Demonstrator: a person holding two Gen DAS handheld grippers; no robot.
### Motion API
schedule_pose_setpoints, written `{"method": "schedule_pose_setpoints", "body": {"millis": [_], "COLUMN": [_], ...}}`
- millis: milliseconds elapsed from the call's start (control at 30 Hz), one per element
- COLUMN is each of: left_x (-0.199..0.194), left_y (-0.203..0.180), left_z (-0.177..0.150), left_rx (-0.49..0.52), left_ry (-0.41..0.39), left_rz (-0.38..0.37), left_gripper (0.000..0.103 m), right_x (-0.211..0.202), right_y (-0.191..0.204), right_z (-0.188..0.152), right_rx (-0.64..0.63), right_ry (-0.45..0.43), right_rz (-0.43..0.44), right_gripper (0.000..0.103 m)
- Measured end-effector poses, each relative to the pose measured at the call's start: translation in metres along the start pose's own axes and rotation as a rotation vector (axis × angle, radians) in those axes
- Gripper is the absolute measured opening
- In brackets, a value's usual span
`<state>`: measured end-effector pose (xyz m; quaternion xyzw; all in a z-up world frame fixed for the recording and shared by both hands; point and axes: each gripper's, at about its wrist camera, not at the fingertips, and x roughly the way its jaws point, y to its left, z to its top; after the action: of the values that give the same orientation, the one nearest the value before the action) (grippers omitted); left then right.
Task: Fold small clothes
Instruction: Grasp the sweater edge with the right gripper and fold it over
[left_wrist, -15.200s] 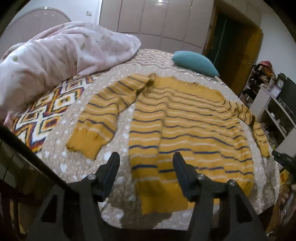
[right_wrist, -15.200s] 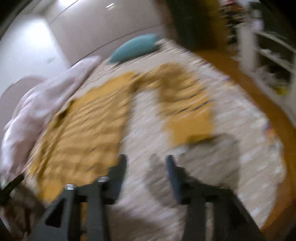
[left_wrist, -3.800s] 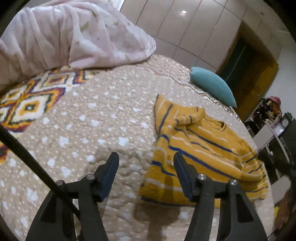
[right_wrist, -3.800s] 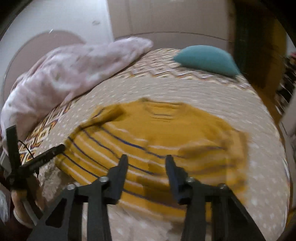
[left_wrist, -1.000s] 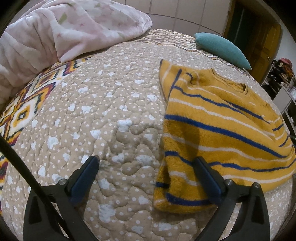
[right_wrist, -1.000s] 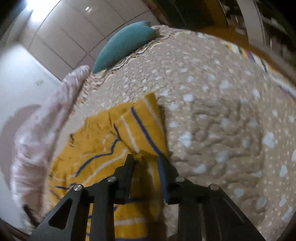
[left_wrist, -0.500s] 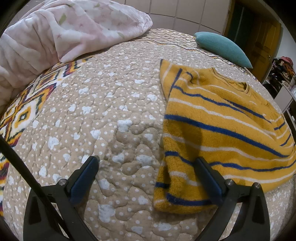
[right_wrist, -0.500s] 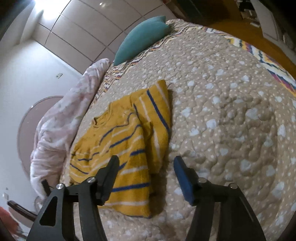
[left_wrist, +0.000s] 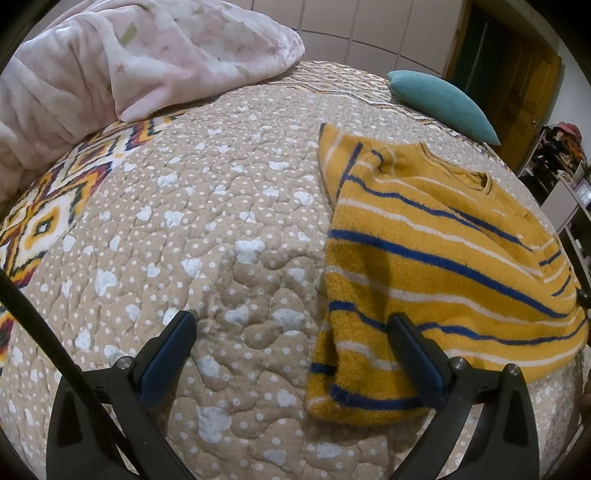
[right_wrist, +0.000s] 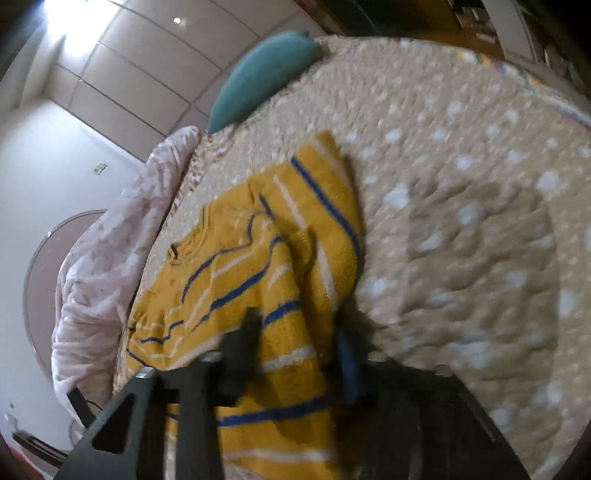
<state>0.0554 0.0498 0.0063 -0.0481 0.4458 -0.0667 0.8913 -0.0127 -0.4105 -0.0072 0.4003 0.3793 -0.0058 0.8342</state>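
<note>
A yellow sweater with blue and white stripes lies folded on the quilted bedspread. My left gripper hovers open and wide at the sweater's near left corner, its right finger over the knit and its left finger over bare quilt. In the blurred right wrist view the sweater fills the left half. My right gripper is at the sweater's right edge, and its jaws are closing with a bunched fold of the knit between them.
A pink floral blanket is heaped at the back left of the bed. A teal pillow lies at the far edge. Shelves with clutter stand beyond the bed's right side. A black cable crosses the lower left.
My right gripper, open wide and back from the sweater half a second ago, has moved onto its right edge and narrowed on the fabric. The left gripper has not moved.
</note>
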Motion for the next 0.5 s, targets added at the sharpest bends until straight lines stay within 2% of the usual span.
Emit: {"method": "schedule_pose_setpoints", "body": {"millis": [67, 133, 267, 367, 500], "left_x": [-0.003, -0.017, -0.078, -0.113, -0.138], "left_y": [0.001, 0.007, 0.035, 0.054, 0.087], "left_z": [0.003, 0.006, -0.001, -0.018, -0.045], "left_rx": [0.005, -0.009, -0.143, -0.195, -0.26], "left_ry": [0.019, 0.006, -0.113, -0.181, -0.212], "left_rz": [-0.02, -0.057, -0.16, -0.19, -0.184], "left_gripper": [0.102, 0.089, 0.088, 0.088, 0.088], "right_x": [-0.006, -0.018, -0.032, -0.017, 0.043], "right_y": [0.012, 0.038, 0.122, 0.196, 0.289], "right_z": [0.003, 0.007, 0.008, -0.008, -0.057], "right_rx": [-0.001, -0.052, -0.234, -0.397, -0.61], "right_ry": [-0.012, -0.031, -0.047, -0.033, 0.038], "right_rz": [-0.022, -0.046, -0.069, -0.091, -0.094], "right_gripper": [0.025, 0.024, 0.023, 0.022, 0.021]}}
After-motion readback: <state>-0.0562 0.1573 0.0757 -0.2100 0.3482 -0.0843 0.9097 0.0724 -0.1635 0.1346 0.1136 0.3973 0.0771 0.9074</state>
